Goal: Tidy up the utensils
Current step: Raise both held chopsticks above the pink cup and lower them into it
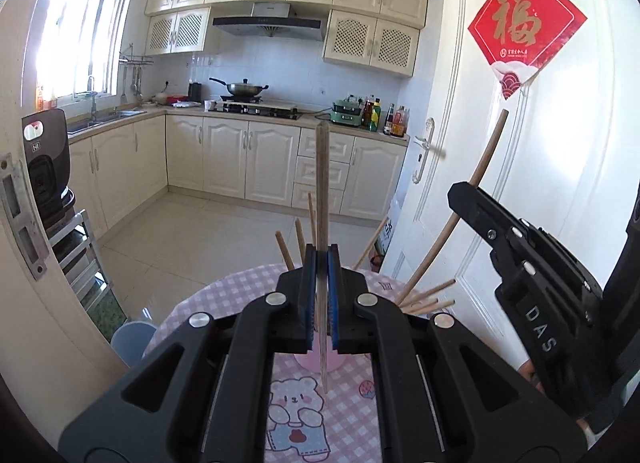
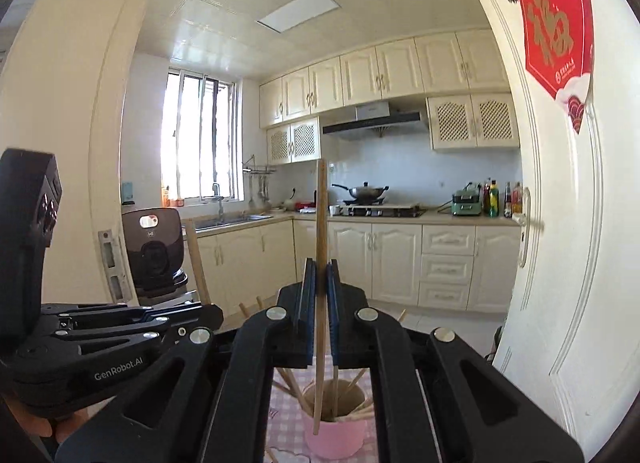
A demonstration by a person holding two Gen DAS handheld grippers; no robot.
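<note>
Over the pink cup (image 2: pixel 335 429), several chopsticks (image 2: pixel 356 407) already stood inside. Both the left gripper (image 1: pixel 321 259) and right gripper (image 2: pixel 320 275) clamped one chopstick each, pointing toward 12 o'clock, not yet dropped.

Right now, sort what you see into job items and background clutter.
Job items: left gripper clamping one chopstick; right gripper clamping another chopstick; pink cup holding more chopsticks.

Clutter: wok, sauce bottles, red door decoration, air fryer.
</note>
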